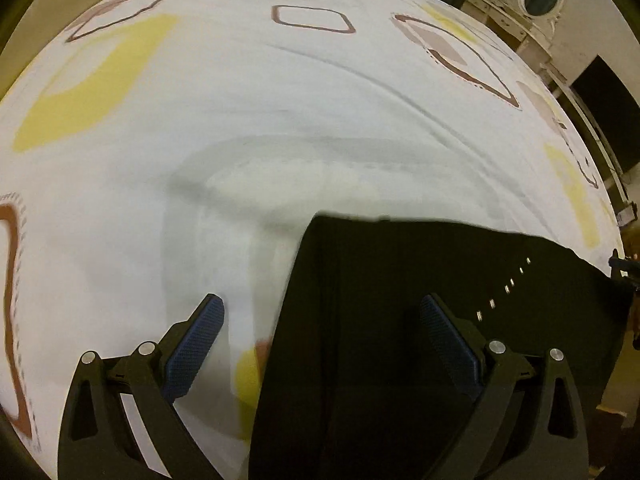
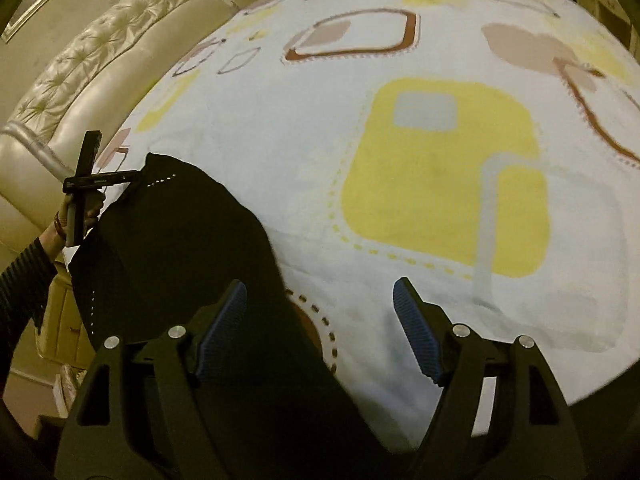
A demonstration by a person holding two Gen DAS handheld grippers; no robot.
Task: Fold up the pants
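Pants (image 1: pixel 420 320): black, lying on the patterned bedsheet (image 1: pixel 280 120) at the near edge of the bed, part draped over that edge. A row of small silvery studs (image 1: pixel 506 288) shows on the cloth.

Left gripper (image 1: pixel 322 332): jaws wide apart, nothing between the pads. Left-wrist view: pants edge runs from 12 o'clock down to 6, between the two fingers; right finger sits over black cloth, left finger over bare sheet.

Right gripper (image 2: pixel 320 320): jaws also spread, empty. Right-wrist view: mirror case, left finger over pants (image 2: pixel 180 248), right finger over sheet (image 2: pixel 440 168).

Long axis: judged to run across, from one gripper toward the other (fisheye bends it, so approx.). From the right gripper the cloth stretches off toward 10 o'clock, where the left gripper (image 2: pixel 96 178) is seen by the studded corner.

Nearer hand: about equal; each hovers at its own end.

Contact: can't tell if either finger touches the cloth.

Next move, prob.: each closes on its nearest edge, then carry one end over the other. Risk: grabbing sheet along w/ the pants.

Headboard (image 2: pixel 100 80): padded, cream, at 10 o'clock in the right view.
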